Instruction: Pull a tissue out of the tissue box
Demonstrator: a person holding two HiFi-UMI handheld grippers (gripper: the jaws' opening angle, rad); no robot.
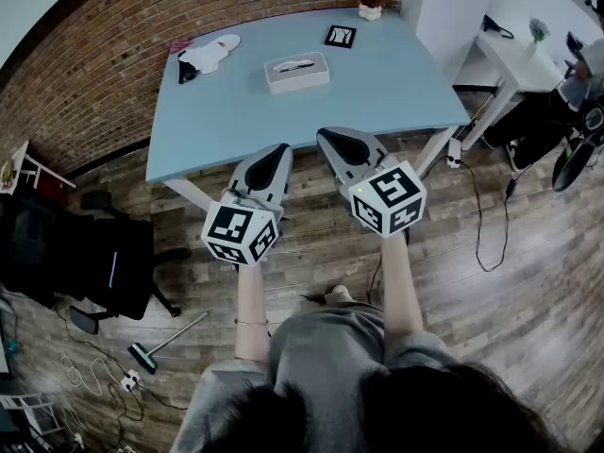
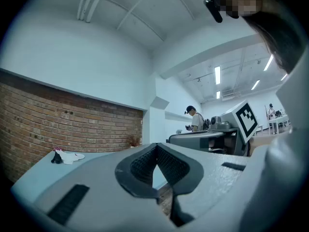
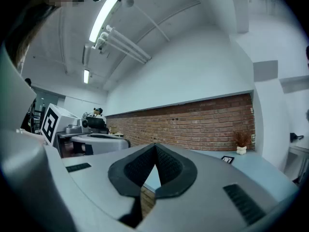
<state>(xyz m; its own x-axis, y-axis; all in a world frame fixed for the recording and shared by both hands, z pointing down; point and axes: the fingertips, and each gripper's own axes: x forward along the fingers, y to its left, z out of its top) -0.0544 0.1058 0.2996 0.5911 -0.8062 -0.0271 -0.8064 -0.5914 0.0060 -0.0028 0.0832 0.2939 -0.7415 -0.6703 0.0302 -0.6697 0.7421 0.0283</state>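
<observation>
A white tissue box [image 1: 296, 72] with a tissue showing in its slot stands on the light blue table [image 1: 377, 92], toward the far middle. My left gripper [image 1: 280, 149] and right gripper [image 1: 325, 135] hover side by side at the table's near edge, well short of the box. Both are shut with nothing between the pads. In the left gripper view the left gripper [image 2: 155, 147] has its jaws meeting at the tip, and the right gripper's marker cube [image 2: 245, 121] shows beside it. In the right gripper view the right gripper [image 3: 155, 147] is likewise shut. The box is hidden in both gripper views.
White cloth with a dark item [image 1: 208, 55] lies at the table's far left. A small framed card [image 1: 340, 36] and a potted plant [image 1: 370, 8] sit at the far edge by the brick wall. A black chair [image 1: 85, 253] stands left, and a white desk [image 1: 514, 59] right.
</observation>
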